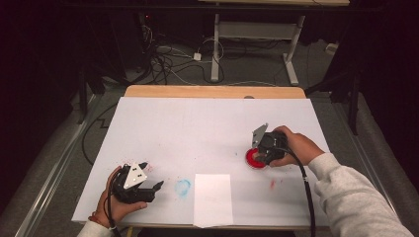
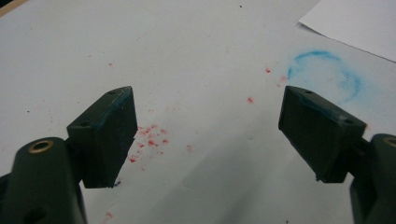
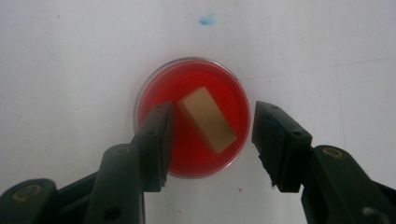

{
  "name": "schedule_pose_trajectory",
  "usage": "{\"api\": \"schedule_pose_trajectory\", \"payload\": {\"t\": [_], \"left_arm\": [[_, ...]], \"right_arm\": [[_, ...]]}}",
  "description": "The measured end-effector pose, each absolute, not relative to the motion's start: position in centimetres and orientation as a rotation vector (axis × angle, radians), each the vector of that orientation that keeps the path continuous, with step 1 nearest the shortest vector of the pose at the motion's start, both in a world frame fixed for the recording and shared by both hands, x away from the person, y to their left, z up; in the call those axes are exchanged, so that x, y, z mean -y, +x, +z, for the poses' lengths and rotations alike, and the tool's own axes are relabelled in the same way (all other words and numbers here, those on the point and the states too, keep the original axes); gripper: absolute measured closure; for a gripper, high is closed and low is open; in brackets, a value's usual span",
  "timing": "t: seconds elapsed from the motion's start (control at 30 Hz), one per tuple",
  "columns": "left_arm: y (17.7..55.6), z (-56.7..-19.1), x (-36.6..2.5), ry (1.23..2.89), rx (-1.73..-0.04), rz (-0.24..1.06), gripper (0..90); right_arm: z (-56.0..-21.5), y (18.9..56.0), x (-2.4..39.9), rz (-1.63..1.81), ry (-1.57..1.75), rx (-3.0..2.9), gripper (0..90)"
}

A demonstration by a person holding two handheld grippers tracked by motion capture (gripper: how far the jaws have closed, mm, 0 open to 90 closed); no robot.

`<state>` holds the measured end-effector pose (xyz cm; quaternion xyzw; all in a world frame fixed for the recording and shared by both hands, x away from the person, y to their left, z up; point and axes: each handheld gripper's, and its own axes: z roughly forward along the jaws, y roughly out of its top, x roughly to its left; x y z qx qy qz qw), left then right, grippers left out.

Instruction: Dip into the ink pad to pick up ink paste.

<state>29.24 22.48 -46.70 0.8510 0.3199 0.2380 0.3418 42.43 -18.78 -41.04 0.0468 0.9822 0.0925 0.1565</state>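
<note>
From the high view, the person's right hand is holding the right gripper (image 1: 260,154) over a round red dish (image 1: 256,159) lying at about four o'clock on the white table sheet (image 1: 207,128), while the left gripper (image 1: 148,183) is resting near eight o'clock, just left of a blue ring stain (image 1: 183,187) and a white paper sheet (image 1: 213,198). In the left gripper view, the jaws are standing wide apart with nothing between them, pointing over red specks (image 2: 152,135). In the right gripper view, the jaws are standing part open, straddling the dish (image 3: 192,116); a tan block (image 3: 208,118) is lying tilted inside, with the left pad near its corner, the right pad clear of it.
</note>
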Motion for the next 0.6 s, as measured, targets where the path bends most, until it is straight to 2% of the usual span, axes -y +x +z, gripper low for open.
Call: {"api": "schedule_pose_trajectory", "payload": {"t": [0.4,0.6], "left_arm": [[29.36,-46.79,-22.34,2.231,-0.833,0.616,19.2],[29.40,-46.85,-22.28,2.234,-0.835,0.614,19.2]], "right_arm": [[-41.92,42.96,18.12,0.207,0.088,-2.838,57.2],[-42.14,43.00,17.92,0.205,0.057,-2.845,68.3]]}}
